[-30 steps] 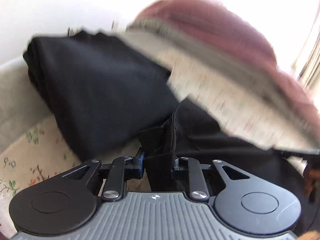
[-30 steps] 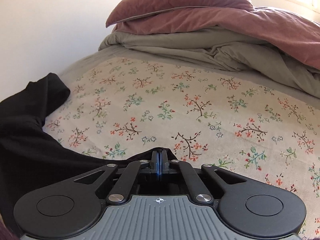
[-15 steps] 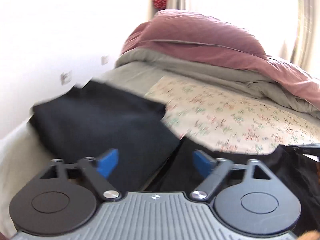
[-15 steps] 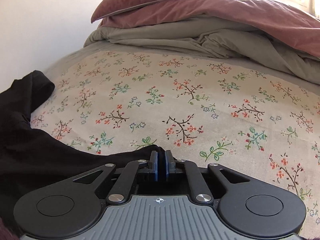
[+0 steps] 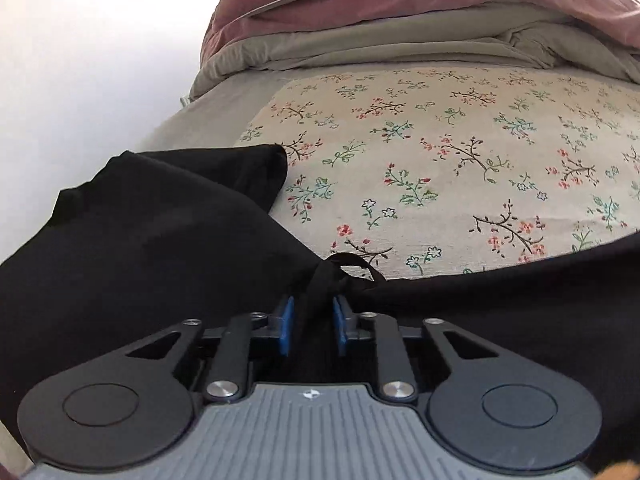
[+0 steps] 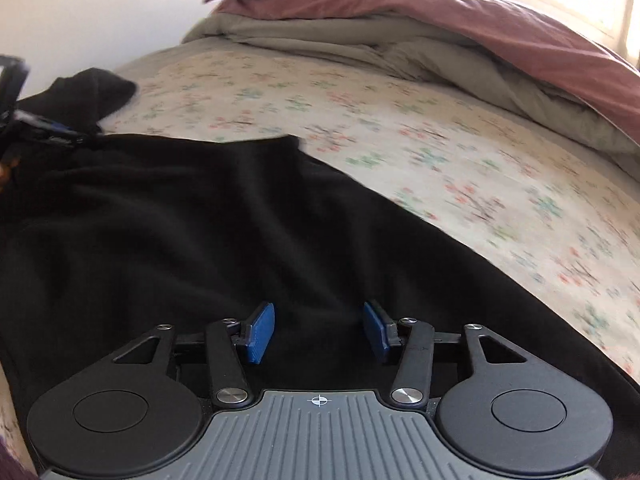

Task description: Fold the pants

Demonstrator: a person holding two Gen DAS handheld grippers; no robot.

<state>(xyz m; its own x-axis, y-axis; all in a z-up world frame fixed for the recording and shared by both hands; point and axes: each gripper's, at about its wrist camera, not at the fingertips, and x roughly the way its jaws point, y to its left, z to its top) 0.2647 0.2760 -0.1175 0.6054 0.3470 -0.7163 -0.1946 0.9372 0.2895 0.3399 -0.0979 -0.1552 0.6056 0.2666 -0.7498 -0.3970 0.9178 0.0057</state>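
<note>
While our left gripper [image 5: 311,326] closes its jaws around a bunched pants [image 6: 200,240] edge on the bed [image 5: 440,160], our right gripper [image 6: 316,330] opens, empty, above the cloth; next we likely need 1 fresh grip to fold.

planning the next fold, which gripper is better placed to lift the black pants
Left. The left gripper is closing with a bunched ridge of the black fabric pants between its blue pads, on the floral bedsheet. The right gripper is opening over flat cloth, gripping nothing.
</note>
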